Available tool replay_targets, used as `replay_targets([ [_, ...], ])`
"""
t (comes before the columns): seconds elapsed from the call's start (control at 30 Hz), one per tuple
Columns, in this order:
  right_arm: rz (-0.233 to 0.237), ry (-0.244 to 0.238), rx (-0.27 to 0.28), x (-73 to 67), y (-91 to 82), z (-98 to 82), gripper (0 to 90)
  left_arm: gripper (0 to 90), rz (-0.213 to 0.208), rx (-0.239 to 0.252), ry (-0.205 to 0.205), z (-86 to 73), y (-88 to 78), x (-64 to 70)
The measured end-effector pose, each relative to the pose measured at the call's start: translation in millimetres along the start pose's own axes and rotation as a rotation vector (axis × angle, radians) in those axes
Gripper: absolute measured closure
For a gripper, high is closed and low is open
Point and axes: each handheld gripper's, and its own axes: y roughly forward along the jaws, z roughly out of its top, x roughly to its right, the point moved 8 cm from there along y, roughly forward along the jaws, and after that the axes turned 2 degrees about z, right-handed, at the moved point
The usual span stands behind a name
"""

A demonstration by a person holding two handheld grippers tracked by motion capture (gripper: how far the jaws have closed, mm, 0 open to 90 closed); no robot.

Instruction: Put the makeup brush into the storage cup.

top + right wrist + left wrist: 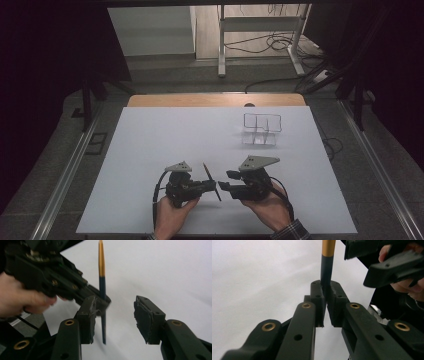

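Above the white surface (pixel 150 150), one dark, gold-tipped pencil (pixel 212 181) is pinched by the left gripper (pixel 212 186)'s fingers (pixel 318 298), the right gripper (pixel 223 180)'s fingers (pixel 146 320) spread, beside one clear wire-edged organizer (pixel 262 129).

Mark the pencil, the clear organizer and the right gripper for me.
pencil (pixel 326 272): left gripper view, dark shaft above the jaws.
clear organizer (pixel 262 129): high view, front wall.
right gripper (pixel 115 320): right gripper view, midway between fingertips.

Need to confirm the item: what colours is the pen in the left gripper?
Dark barrel, gold upper section; the pen shows best in the right gripper view.
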Motion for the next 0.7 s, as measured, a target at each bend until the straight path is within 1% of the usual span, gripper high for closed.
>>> replay_targets([
  [0.3,0.026,-0.01,0.024,-3.9,11.7,16.4,54.8,83.8,-0.003,-0.01,0.01,-0.5,2.3,1.3],
  [0.4,0.026,-0.024,0.022,-5.4,16.0,19.7,57.9,83.8,-0.005,-0.009,0.011,-0.4,2.4,1.7],
  [0.7,0.031,-0.037,0.011,-7.4,27.8,25.2,66.7,83.8,-0.008,-0.01,0.015,0.1,2.7,3.6],
])
